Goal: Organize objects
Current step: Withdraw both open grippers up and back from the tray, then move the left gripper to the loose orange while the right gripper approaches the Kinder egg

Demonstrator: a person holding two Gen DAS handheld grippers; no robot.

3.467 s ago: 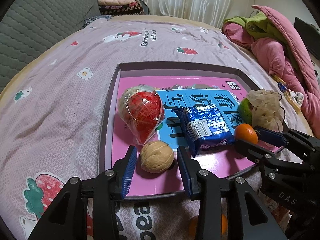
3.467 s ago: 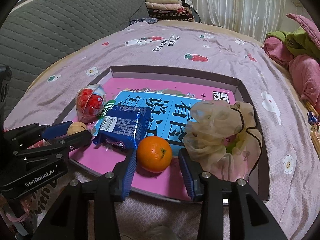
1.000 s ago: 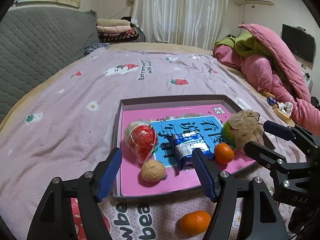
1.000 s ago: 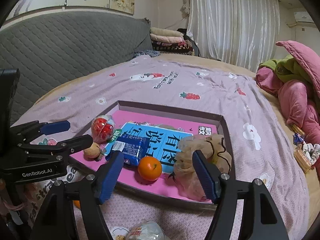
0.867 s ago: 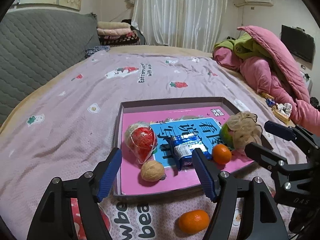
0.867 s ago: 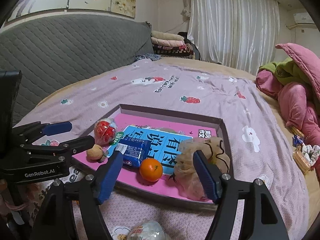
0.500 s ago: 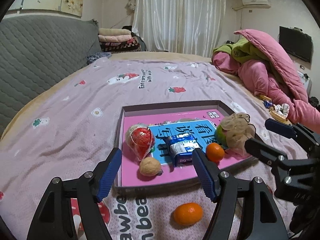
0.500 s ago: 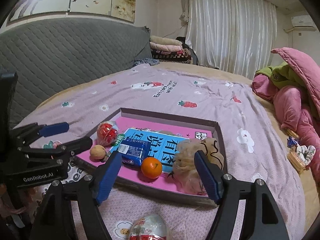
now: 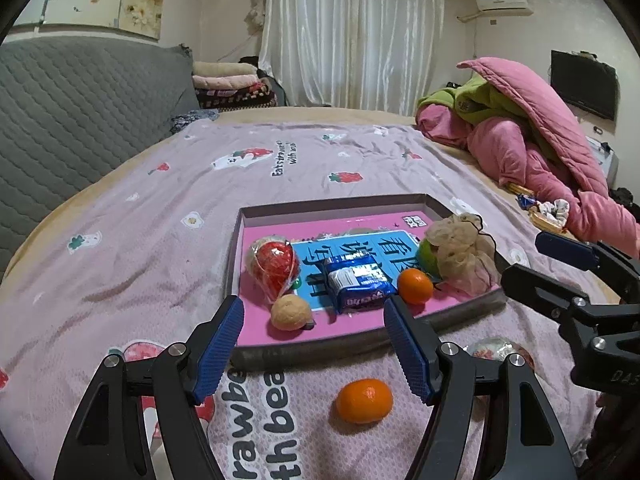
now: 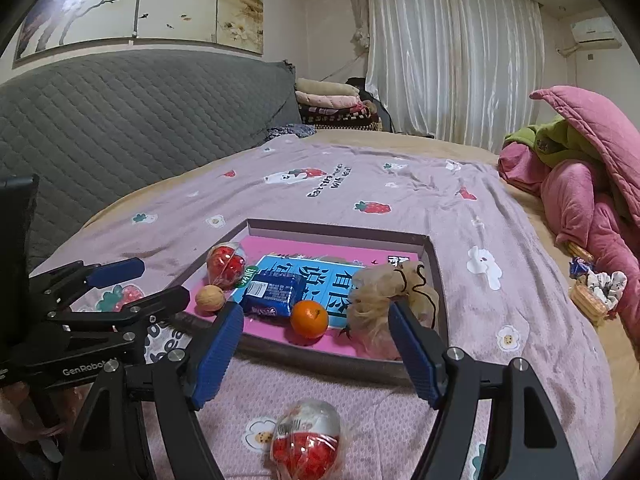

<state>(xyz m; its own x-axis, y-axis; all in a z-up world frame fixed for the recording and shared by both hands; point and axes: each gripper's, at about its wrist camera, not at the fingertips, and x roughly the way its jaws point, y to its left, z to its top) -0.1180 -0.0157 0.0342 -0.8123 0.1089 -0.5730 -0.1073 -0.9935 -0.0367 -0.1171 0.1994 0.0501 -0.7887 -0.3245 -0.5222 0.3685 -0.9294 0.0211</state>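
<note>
A shallow box lid [image 9: 332,201] with a pink and blue bottom lies on the bed. In it are a red wrapped egg [image 9: 274,266], a walnut [image 9: 291,312], a blue snack pack [image 9: 357,281], a tangerine [image 9: 415,286], a green fruit [image 9: 425,257] and a beige mesh bag [image 9: 462,253]. On the blanket in front lie a second tangerine [image 9: 363,400] and a second red wrapped egg [image 10: 306,439]. My left gripper [image 9: 314,344] is open and empty, above the near rim. My right gripper [image 10: 316,346] is open and empty too.
The bed has a pink strawberry-print blanket [image 9: 180,208]. A grey quilted headboard [image 9: 68,104] is at the left. A pile of pink and green bedding [image 9: 532,136] lies at the right, with small snacks [image 10: 592,292] beside it.
Both grippers have opened, let go of the walnut and the tangerine in the lid, and drawn back and up. The loose tangerine and wrapped egg have come into view.
</note>
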